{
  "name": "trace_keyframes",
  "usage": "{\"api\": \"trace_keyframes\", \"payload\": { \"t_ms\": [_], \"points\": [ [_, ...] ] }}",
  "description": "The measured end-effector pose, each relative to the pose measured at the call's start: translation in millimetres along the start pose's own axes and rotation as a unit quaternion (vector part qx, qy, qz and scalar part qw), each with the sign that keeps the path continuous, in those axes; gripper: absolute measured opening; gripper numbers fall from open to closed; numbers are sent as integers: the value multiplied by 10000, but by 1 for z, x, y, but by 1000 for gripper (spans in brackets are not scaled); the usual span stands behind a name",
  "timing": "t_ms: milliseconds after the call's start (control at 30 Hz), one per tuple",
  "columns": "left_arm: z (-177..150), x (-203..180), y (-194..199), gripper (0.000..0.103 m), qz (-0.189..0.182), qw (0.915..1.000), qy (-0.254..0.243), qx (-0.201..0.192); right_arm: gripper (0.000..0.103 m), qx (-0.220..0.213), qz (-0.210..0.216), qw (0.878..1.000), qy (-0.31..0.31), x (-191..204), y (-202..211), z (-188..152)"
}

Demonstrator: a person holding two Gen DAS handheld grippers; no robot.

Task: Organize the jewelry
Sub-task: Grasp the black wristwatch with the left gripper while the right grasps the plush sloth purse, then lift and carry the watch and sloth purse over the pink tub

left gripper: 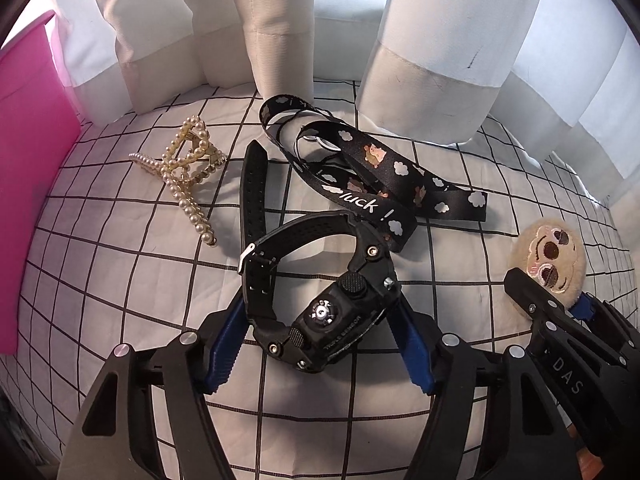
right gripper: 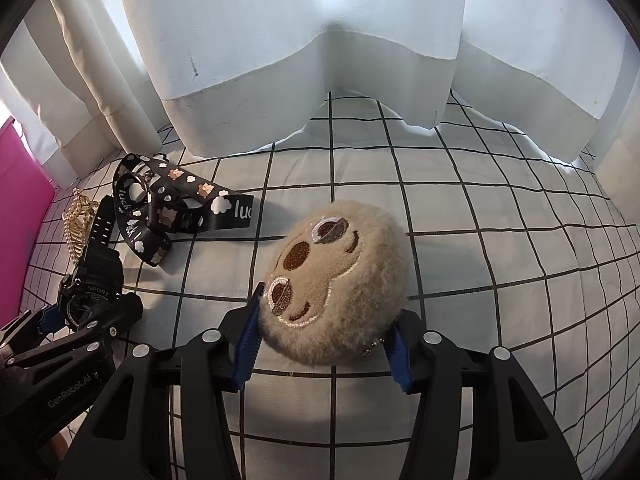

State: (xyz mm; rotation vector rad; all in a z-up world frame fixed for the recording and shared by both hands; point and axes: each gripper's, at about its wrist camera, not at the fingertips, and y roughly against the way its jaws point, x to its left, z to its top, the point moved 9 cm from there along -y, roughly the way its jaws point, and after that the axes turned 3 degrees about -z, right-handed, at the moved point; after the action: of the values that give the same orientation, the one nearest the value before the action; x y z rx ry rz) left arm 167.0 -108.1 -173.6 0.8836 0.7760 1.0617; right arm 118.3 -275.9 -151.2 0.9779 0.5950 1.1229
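White curtains [left gripper: 432, 60] are hanging behind a white checked cloth [left gripper: 120, 280] that is covering the tabletop, and a pink box [left gripper: 28, 200] is standing at the left edge.

I am holding the left gripper [left gripper: 320, 320] pointed steeply down over a black watch [left gripper: 320, 304]. Its blue pads are sitting against both sides of the watch, one at the strap near the buckle and the other at the case, so I am pinching the watch. The free end of the strap is running away toward the curtains.

My right gripper [right gripper: 320, 320] is closing around a beige plush sloth face [right gripper: 336, 280], with the fur bulging against both blue pads; I am gripping it at its lower end. A small ball chain is showing beside the right pad.

Between the two, farther back, a black lanyard [left gripper: 372, 176] with clouds and the word "luck" is lying in loose loops, touching the watch strap. A pearl hair clip [left gripper: 188, 172] is lying just beside the strap, toward the pink box.
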Motion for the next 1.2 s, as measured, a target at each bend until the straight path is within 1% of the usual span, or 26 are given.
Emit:
{"api": "trace_keyframes", "payload": {
  "t_ms": [167, 367, 767, 1033, 1200],
  "points": [
    [0, 7, 5, 65, 26, 10000, 16, -44, 48, -64, 3, 10000, -6, 0, 4, -1],
    [3, 17, 21, 65, 117, 9997, -52, -207, 48, -208, 16, 9998, 67, 3, 16, -3],
    [11, 10, 56, 65, 33, 9981, -244, -563, 48, -400, 54, 9990, 185, 11, 40, 4],
    [20, 14, 78, 65, 36, 9965, -236, -807, 48, -575, 44, 9980, 262, 19, 60, 12],
    [30, 24, 95, 65, 84, 9948, -211, -992, 48, -724, 112, 9967, 335, 33, 73, 25]
  ]
}}
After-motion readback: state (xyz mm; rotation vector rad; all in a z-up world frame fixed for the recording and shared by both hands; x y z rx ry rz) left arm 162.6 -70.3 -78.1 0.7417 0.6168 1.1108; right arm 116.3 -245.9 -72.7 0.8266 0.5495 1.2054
